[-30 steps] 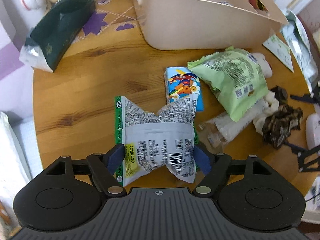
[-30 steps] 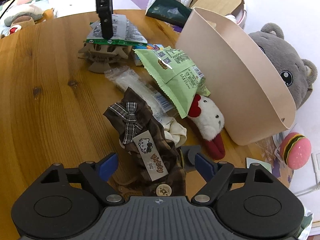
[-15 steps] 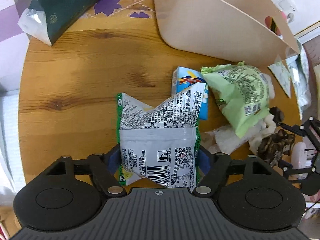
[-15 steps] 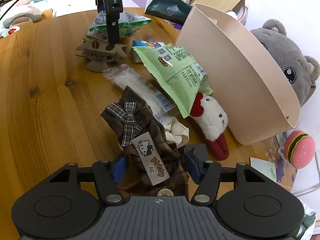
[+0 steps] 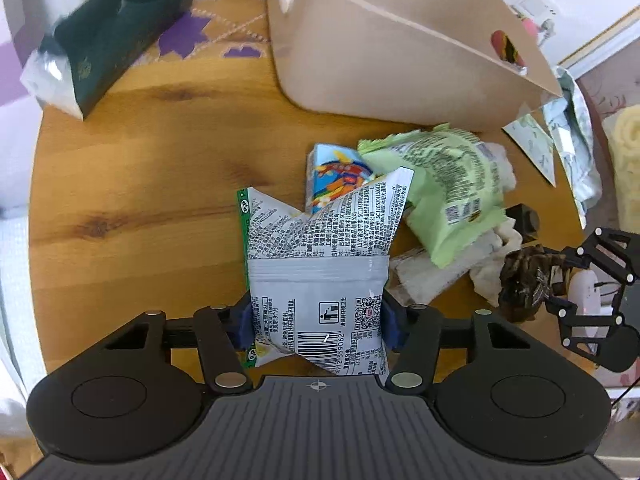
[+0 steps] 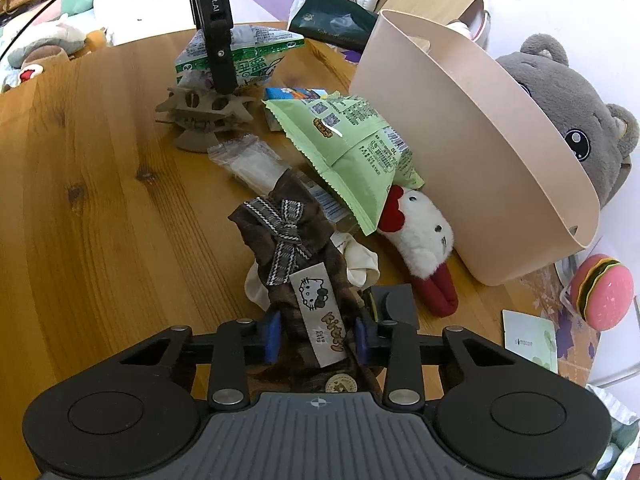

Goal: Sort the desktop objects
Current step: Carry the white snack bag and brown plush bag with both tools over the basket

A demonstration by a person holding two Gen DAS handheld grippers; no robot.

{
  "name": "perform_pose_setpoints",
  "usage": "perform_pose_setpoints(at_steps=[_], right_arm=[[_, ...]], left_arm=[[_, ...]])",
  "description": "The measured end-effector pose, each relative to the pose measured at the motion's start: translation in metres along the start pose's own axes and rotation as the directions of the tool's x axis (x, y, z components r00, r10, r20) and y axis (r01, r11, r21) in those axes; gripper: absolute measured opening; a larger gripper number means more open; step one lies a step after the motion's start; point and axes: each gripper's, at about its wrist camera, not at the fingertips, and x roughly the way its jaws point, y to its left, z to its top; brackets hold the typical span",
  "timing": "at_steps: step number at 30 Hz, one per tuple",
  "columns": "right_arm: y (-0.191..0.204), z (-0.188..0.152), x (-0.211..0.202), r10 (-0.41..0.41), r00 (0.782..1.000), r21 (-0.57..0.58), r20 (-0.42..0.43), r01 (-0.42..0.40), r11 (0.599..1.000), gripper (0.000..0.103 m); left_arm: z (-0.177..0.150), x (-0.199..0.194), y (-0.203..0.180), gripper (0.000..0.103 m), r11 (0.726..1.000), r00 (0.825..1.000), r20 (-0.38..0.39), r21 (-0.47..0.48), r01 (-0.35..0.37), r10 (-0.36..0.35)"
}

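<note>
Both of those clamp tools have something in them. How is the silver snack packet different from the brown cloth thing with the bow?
The silver printed snack packet, in the left gripper, is smooth, shiny foil; the brown checked fabric pouch, in the right gripper, is soft, matte cloth. The packet carries a barcode; the pouch a bow and cat label. Both sit between closing jaws, pads pressing.

**Readable print**

My left gripper [image 6: 218, 64] bears "GenRobot.AI" on its black arm. The brown cloth pouch [image 6: 304, 280] carries a white tag reading "Kitty". The silver snack packet [image 5: 320, 280] shows barcode digits "359062".
</note>
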Motion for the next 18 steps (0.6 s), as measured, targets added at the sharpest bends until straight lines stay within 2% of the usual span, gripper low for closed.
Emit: perform_pose_setpoints(at_steps=[6,10,18], right_arm=[[-0.005,0.0,-0.013,-0.008,1.0,0.032,0.016,0.008,0.999,0.034],[-0.015,0.0,-0.022,-0.004,1.0,0.097,0.031,0.001,0.995,0.034],[-0.027,0.005,-0.048,-0.033,0.996,0.137,0.079,0.022,0.99,0.034]], left_arm=[[0.0,-0.026,-0.007,0.058,0.997,0.998,0.056,0.083,-0.003,-0.001],[-0.001,-0.042,-0.013,0.058,0.993,0.996,0.087,0.114,-0.022,0.012],[-0.003,-0.073,-0.02,0.058,0.981,0.988,0.149,0.186,-0.06,0.032]])
